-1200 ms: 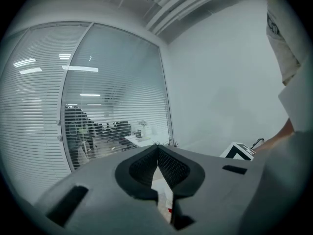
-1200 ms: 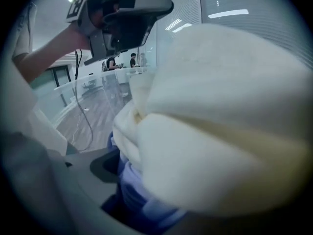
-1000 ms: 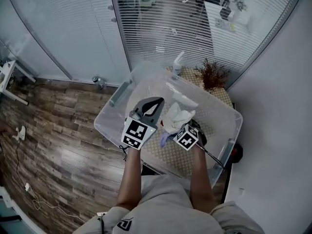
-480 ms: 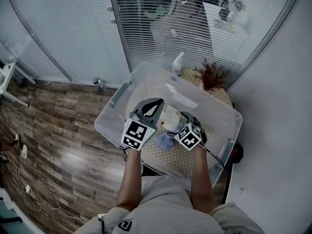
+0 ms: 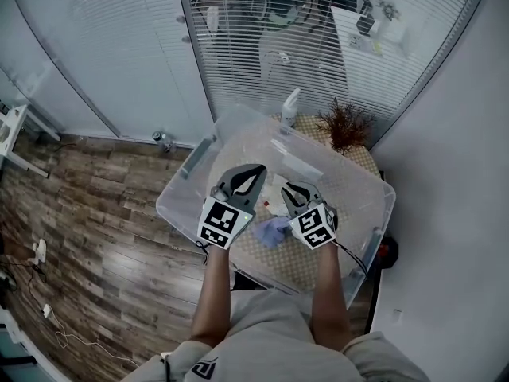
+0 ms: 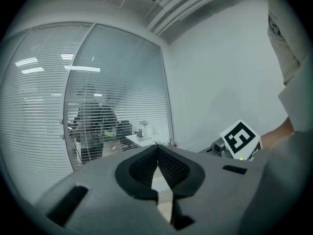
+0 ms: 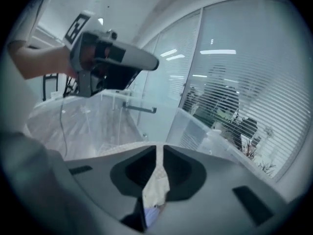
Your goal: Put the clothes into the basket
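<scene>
Lilac cloth (image 5: 273, 231) lies in the clear basket (image 5: 380, 183) mid-frame, no clothes visible outside, left hand-held gripper (image 5: 257, 169) closed and empty, right hand-held gripper (image 5: 289, 188) closing on nothing.

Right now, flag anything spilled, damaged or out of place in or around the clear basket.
Nothing stands out. The clear basket sits upright on the table, a lavender cloth lies crumpled inside it, and the dried plant and white bottle stand behind it. No spill or damage shows.
</scene>
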